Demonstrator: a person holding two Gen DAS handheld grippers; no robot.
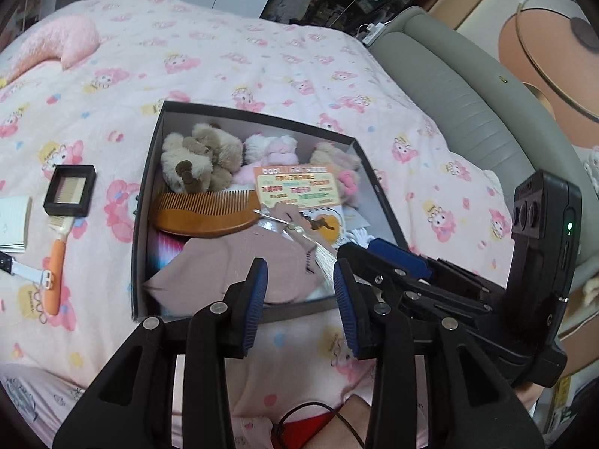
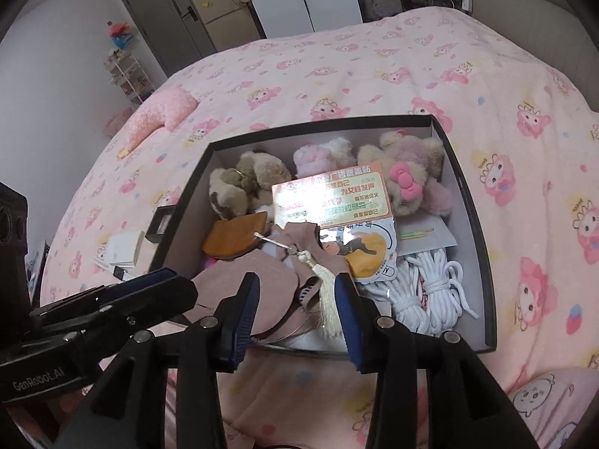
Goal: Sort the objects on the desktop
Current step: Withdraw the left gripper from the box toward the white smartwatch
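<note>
The black rectangular cardboard box is lying on the pink cartoon-print bedspread, holding plush toys, a brown wooden comb and white rope bundles. Both the left gripper and the right gripper are hovering over its near edge, jaws apart, gripping nothing.

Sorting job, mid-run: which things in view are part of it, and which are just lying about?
Job:
- black box, with wooden comb, plush toys, white rope
- still out on the bed: orange-handled brush, small black case, white booklet
- left claw and right claw, both open

Lying about:
- pink pillow
- grey headboard
</note>
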